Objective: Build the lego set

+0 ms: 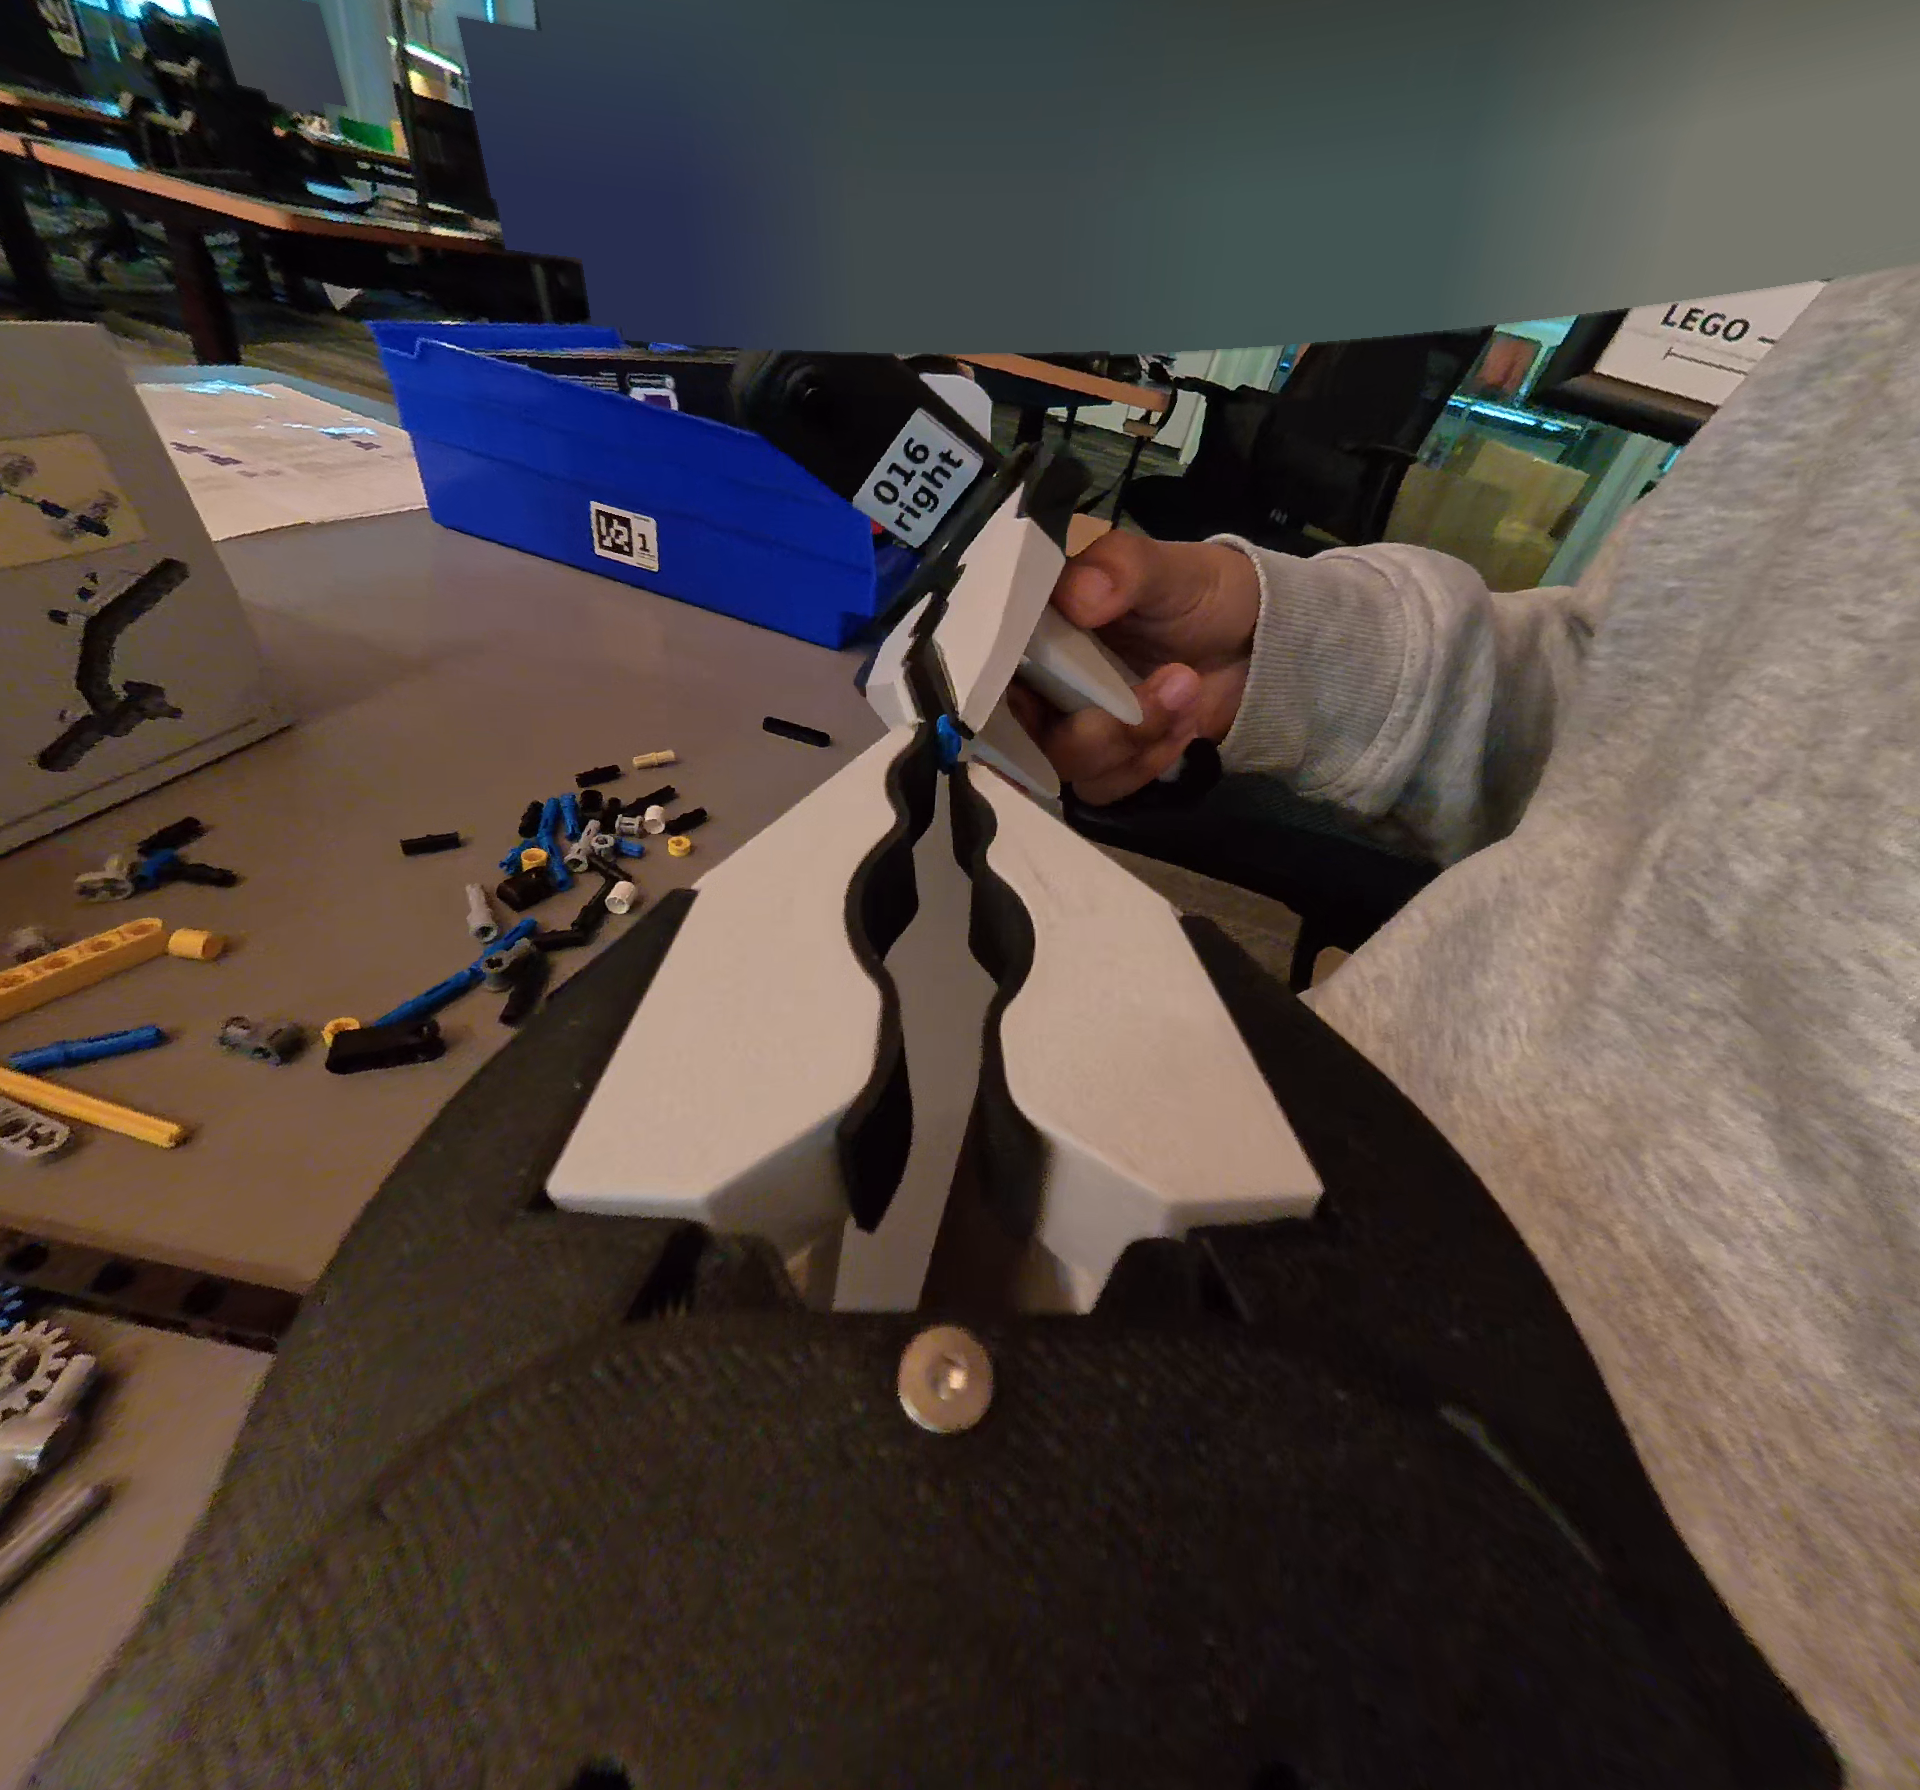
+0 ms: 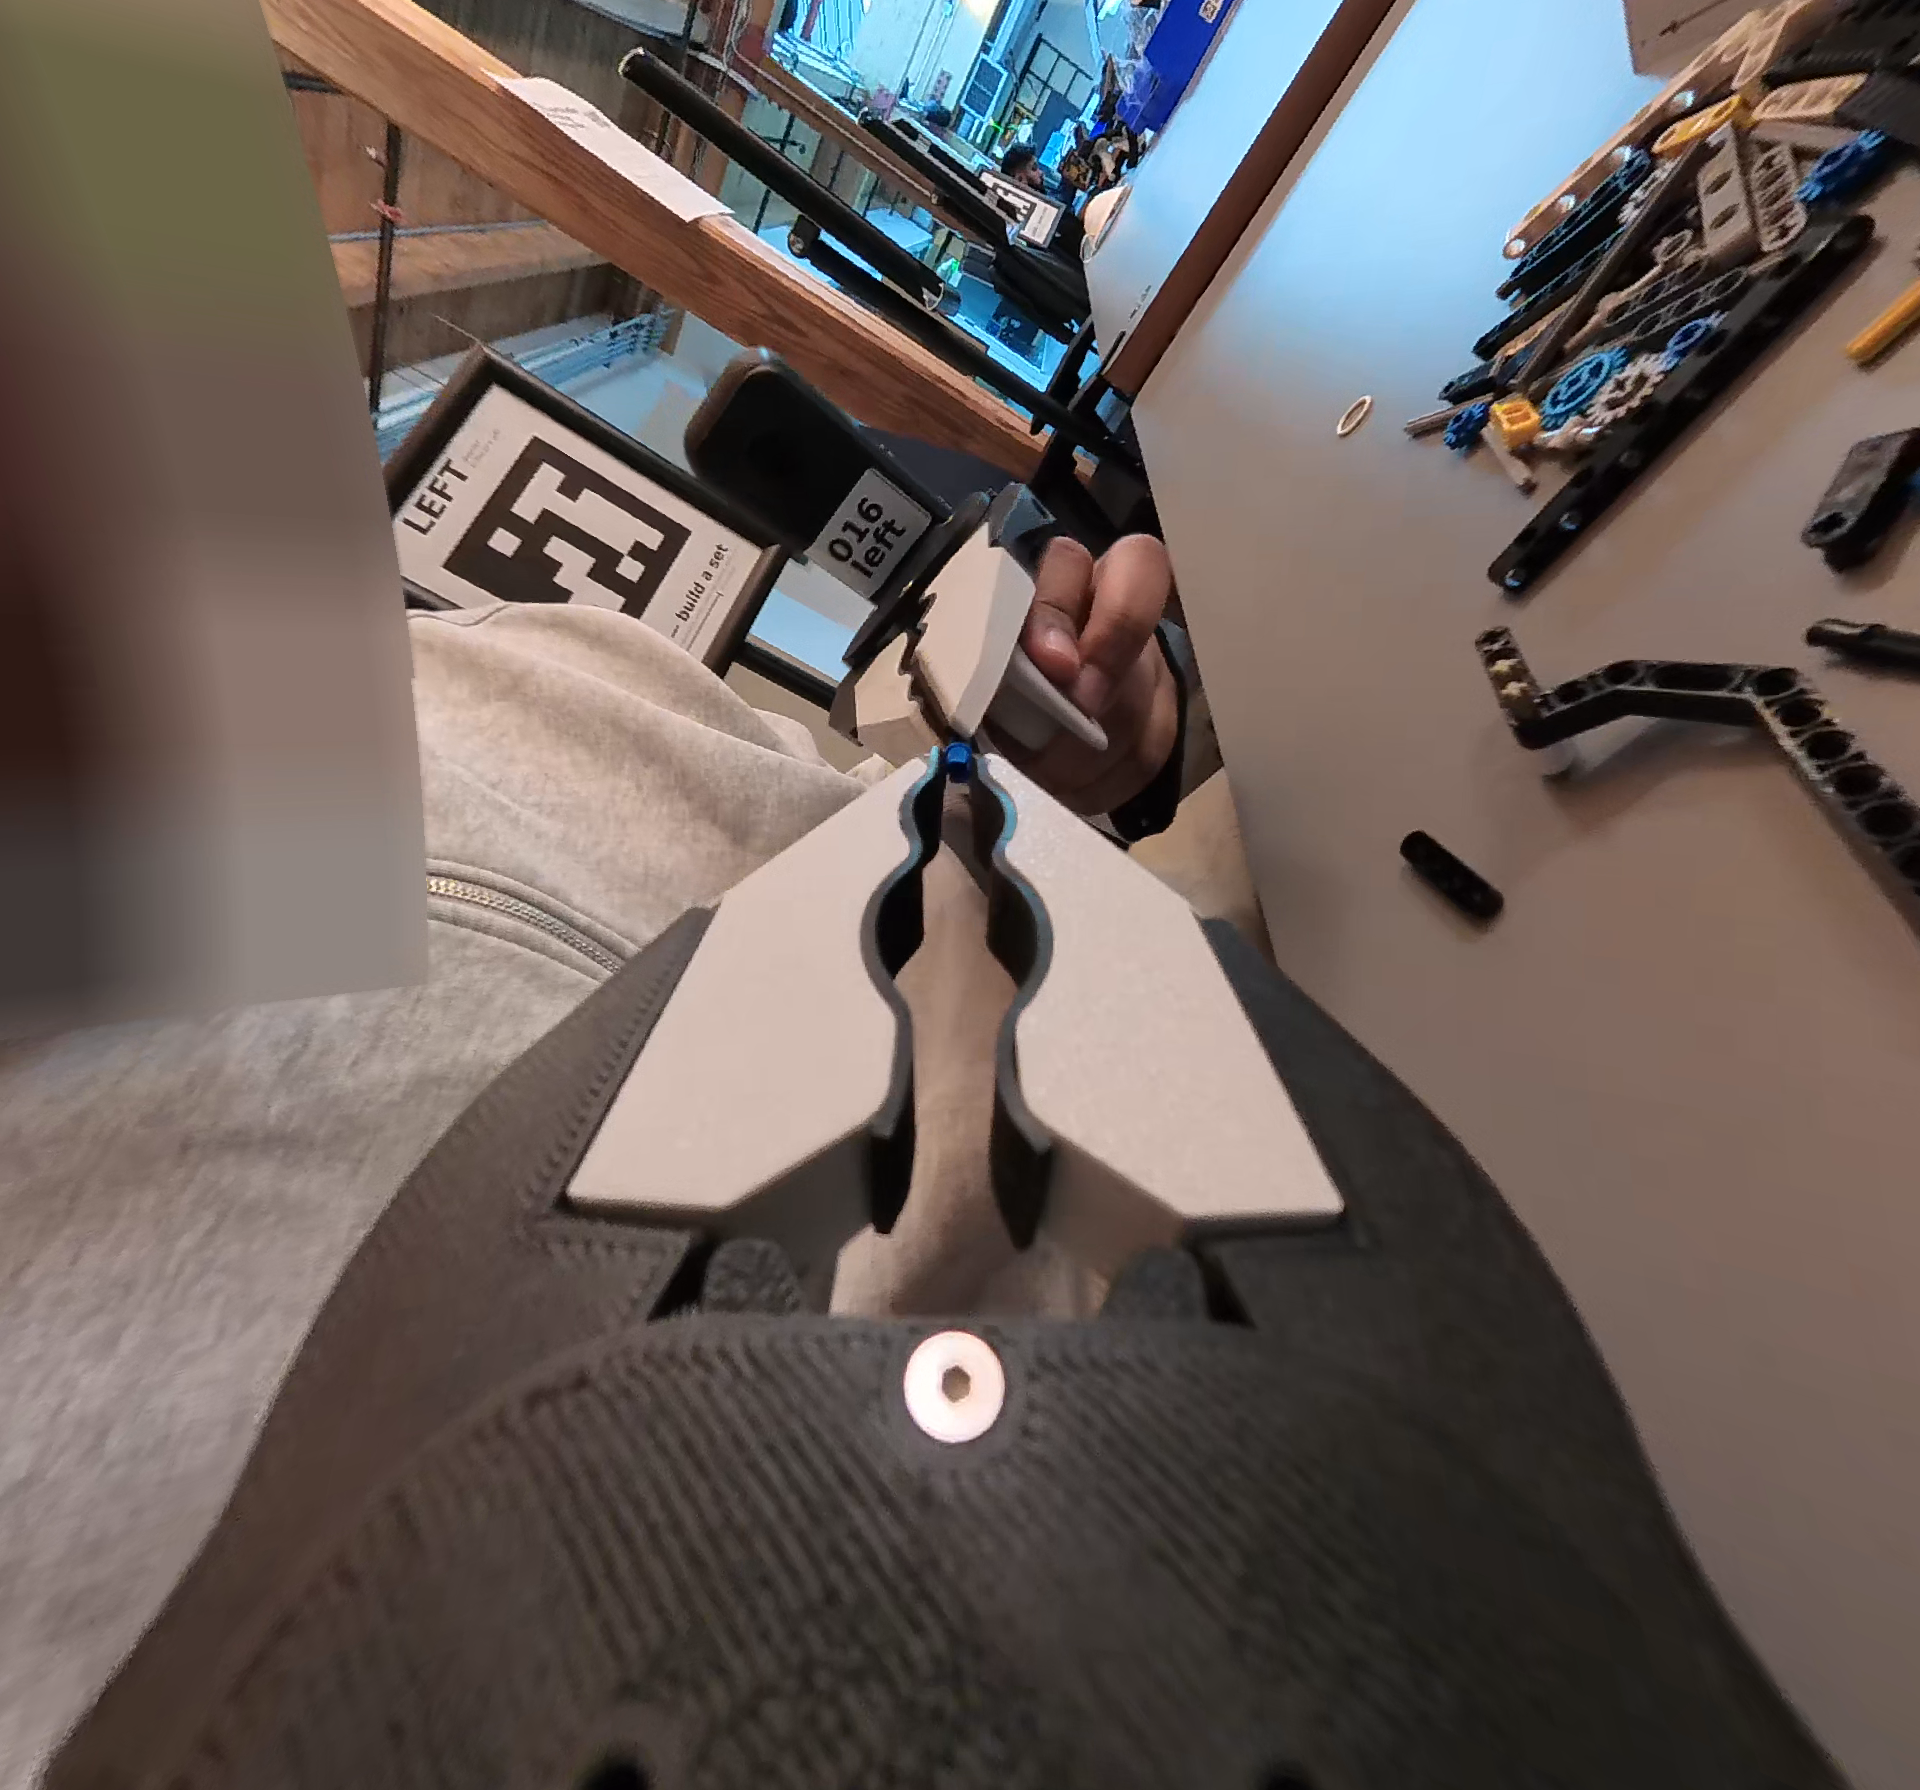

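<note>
My two grippers meet tip to tip in the air off the table's edge, in front of a person's grey sweatshirt. A small blue pin (image 1: 948, 734) sits where the tips meet. My left gripper (image 1: 938, 751) is shut, with its tips on the pin. My right gripper (image 2: 957, 776) is shut on the same blue pin (image 2: 956, 761), seen end-on. The right gripper (image 1: 940, 696) comes in from above in the left wrist view. The left gripper (image 2: 951, 722) faces me in the right wrist view. A hand holds each one.
Loose pins and connectors (image 1: 582, 847) and a yellow beam (image 1: 78, 971) lie on the grey table (image 1: 416, 680). A blue bin (image 1: 623, 483) and an instruction booklet (image 1: 104, 587) stand behind. A black angled beam (image 2: 1704, 691) and a part-built assembly (image 2: 1683, 306) lie on the table (image 2: 1351, 597). Less than 4 cm separates the two grippers' tips. Both grippers' tips are roughly 20 cm from the yellow beam (image 1: 78, 971).
</note>
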Tool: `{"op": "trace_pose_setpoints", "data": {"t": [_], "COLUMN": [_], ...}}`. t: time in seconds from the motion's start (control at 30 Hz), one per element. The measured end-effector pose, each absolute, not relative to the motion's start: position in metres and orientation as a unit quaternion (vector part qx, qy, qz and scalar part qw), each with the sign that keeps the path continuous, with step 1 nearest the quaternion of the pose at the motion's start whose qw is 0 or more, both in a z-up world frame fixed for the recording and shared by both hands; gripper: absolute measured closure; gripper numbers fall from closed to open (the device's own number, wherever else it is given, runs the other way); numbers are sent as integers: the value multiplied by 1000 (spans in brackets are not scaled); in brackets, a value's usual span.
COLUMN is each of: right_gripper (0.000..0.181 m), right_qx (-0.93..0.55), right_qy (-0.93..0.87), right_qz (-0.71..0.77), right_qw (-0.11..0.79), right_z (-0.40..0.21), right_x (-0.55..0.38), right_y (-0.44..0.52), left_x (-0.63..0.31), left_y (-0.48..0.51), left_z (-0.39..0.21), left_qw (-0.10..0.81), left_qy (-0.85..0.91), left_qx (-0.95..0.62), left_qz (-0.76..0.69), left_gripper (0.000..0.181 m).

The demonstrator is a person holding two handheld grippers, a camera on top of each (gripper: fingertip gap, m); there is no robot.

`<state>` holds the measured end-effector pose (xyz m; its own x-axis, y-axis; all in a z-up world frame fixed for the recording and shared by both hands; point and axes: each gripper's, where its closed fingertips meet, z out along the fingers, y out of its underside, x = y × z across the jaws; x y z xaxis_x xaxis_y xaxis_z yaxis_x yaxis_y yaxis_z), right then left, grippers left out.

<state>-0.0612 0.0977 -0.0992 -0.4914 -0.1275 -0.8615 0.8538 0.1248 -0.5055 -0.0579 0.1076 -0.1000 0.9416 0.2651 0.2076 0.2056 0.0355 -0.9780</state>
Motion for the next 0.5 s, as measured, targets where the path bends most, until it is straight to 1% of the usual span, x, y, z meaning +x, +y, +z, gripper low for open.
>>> {"op": "trace_pose_setpoints", "data": {"t": [0.5], "right_gripper": [179], "right_qx": [282], "right_qy": [639], "right_qz": [-593], "right_qw": [402], "right_z": [-102], "right_x": [-60], "right_y": [99], "left_x": [-56], "left_y": [110], "left_z": [-102], "left_qw": [699], "left_qy": [-172], "left_qx": [-694], "left_qz": [6], "left_gripper": [181]}}
